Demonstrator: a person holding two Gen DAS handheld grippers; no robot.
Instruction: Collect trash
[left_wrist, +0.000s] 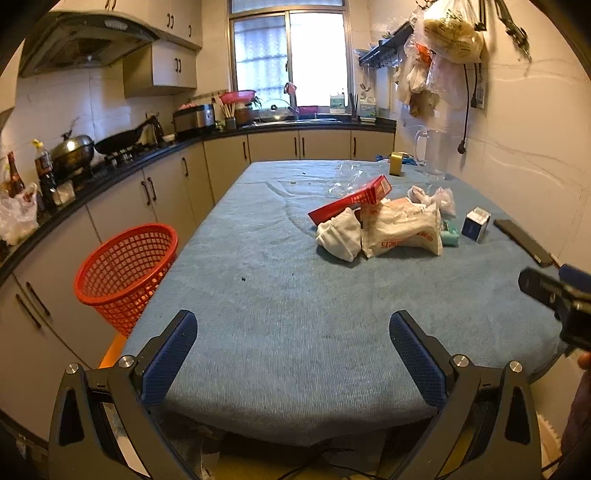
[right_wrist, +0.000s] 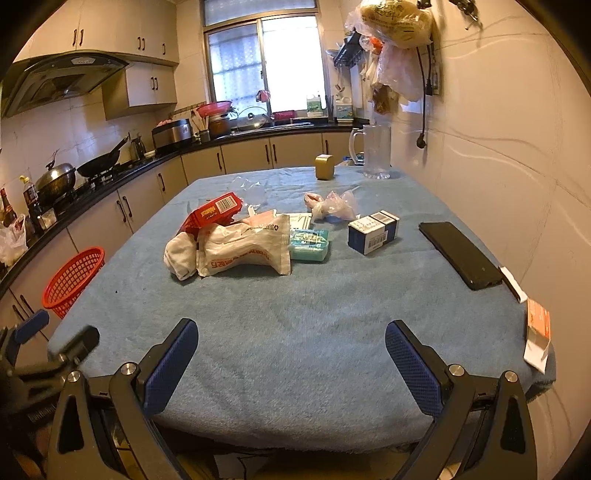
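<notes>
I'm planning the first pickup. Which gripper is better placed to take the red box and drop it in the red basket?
Probably the left gripper. The red box lies on the pile's left side, and the red basket stands off the table's left edge, on that gripper's side. The right gripper, equally open and empty, would have to cross over.

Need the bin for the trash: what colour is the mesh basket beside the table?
Red basket, clearest in the left wrist view.
</notes>
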